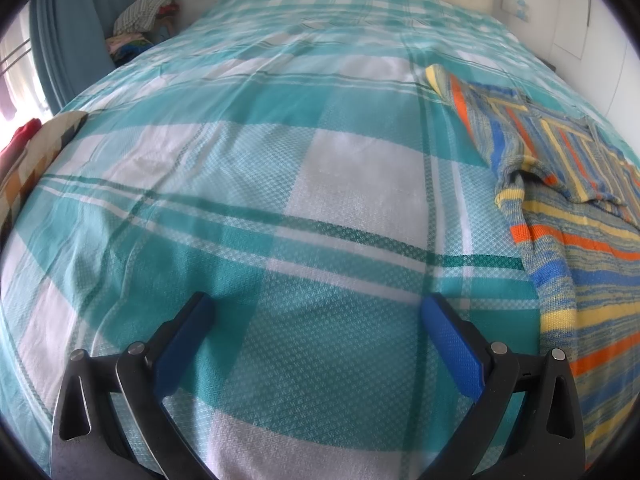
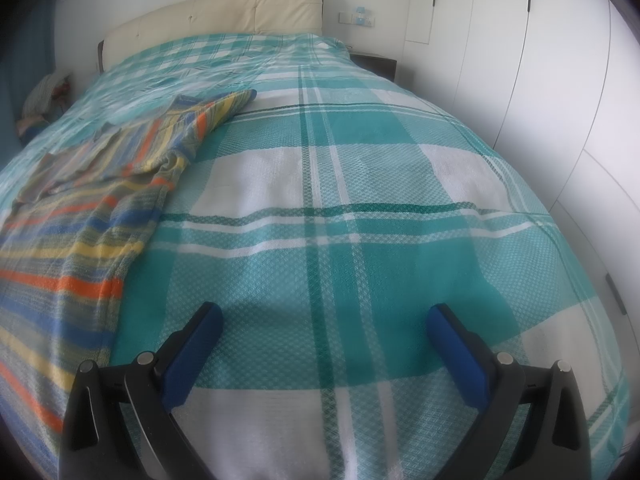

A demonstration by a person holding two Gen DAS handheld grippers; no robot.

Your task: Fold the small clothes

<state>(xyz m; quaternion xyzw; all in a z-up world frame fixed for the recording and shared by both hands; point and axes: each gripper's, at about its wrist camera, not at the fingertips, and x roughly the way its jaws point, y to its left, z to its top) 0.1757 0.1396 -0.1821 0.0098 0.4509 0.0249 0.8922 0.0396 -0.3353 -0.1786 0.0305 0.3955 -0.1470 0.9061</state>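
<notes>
Presently on the bed, over a teal-and-white checked woven bedspread (image 1: 256, 184): one striped knitted sweater in blue, yellow and orange (image 1: 576, 208), lying flat with a sleeve folded across its body, at three o'clock of the left gripper (image 1: 316, 312) and at nine o'clock of the right gripper (image 2: 324, 318). Both grippers: blue-padded jaws spread wide, holding nothing, above bare bedspread. Cream padded headboard (image 2: 224, 16) at twelve o'clock.
</notes>
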